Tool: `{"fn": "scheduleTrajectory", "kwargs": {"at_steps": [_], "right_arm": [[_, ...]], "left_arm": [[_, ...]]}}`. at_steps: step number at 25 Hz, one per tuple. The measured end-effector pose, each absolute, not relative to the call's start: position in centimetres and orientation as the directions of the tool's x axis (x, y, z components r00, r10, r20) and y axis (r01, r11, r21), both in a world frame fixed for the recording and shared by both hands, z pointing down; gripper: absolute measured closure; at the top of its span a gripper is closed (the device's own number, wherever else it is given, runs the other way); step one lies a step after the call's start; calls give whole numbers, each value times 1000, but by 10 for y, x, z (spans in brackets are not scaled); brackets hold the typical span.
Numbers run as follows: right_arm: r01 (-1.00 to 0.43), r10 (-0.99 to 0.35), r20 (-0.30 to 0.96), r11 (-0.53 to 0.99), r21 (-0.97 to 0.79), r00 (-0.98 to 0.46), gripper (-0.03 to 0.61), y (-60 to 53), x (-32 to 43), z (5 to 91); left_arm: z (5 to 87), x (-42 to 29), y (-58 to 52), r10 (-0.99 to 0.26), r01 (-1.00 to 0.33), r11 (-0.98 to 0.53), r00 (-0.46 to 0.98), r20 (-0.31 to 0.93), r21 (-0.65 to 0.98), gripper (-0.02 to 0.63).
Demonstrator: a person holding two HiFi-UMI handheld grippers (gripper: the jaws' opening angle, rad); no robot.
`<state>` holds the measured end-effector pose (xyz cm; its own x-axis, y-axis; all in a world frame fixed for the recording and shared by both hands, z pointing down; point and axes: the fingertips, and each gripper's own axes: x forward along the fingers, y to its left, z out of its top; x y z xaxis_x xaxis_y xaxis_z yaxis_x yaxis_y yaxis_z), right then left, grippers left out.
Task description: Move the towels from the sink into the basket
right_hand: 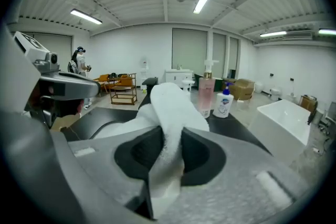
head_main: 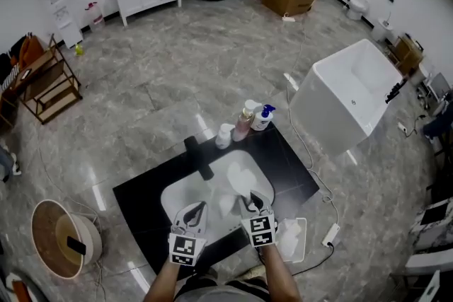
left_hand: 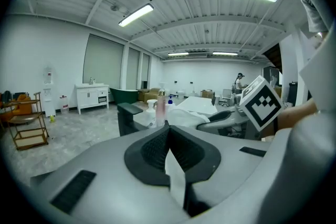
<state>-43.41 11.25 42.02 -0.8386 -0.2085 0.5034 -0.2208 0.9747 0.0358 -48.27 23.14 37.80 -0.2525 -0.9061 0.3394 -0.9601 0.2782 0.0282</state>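
Though glossy, grey floor (head_main: 177, 74) around black counter (head_main: 287, 155) with sink (head_main: 175, 200)

The black countertop (head_main: 148, 198) has a white sink (head_main: 177, 200) set in its middle, with a white towel (head_main: 239, 182) in the basin. A black faucet (head_main: 199, 156) stands on its far edge. Three bottles (head_main: 245, 122) stand close together toward the far right corner, and a white tray (head_main: 293, 240) lies at the near right corner.
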Motion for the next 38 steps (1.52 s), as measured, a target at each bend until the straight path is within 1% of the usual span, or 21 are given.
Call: {"fn": "scheduleTrajectory", "kwargs": {"at_steps": [8, 12, 18, 26, 33, 38], "right_arm": [[-382, -381, 336, 922, 67, -861, 480, 87, -345, 319], [-486, -489, 258, 870, 78, -833, 480, 68, -291, 281], [-618, -618, 183, 783, 65, -764, 480, 49, -206, 250], [-727, -729, 132, 683, 74, -671, 480, 37, -108, 227], [-783, -792, 95, 610, 122, -603, 480, 21, -36, 208], [-824, -831, 110, 555, 112, -545, 480, 10, 14, 215]], "left_arm": [[321, -427, 190, -952, -989, 146, -146, 268, -21, 604], [301, -389, 162, -969, -997, 47, -59, 240, -54, 604], [277, -324, 127, -979, -994, -76, 60, 196, -75, 604], [263, -246, 93, -969, -978, -193, 178, 170, -79, 604], [256, -185, 66, -960, -965, -250, 236, 153, -83, 604], [256, -147, 52, -948, -954, -288, 273, 161, -83, 604]]}}
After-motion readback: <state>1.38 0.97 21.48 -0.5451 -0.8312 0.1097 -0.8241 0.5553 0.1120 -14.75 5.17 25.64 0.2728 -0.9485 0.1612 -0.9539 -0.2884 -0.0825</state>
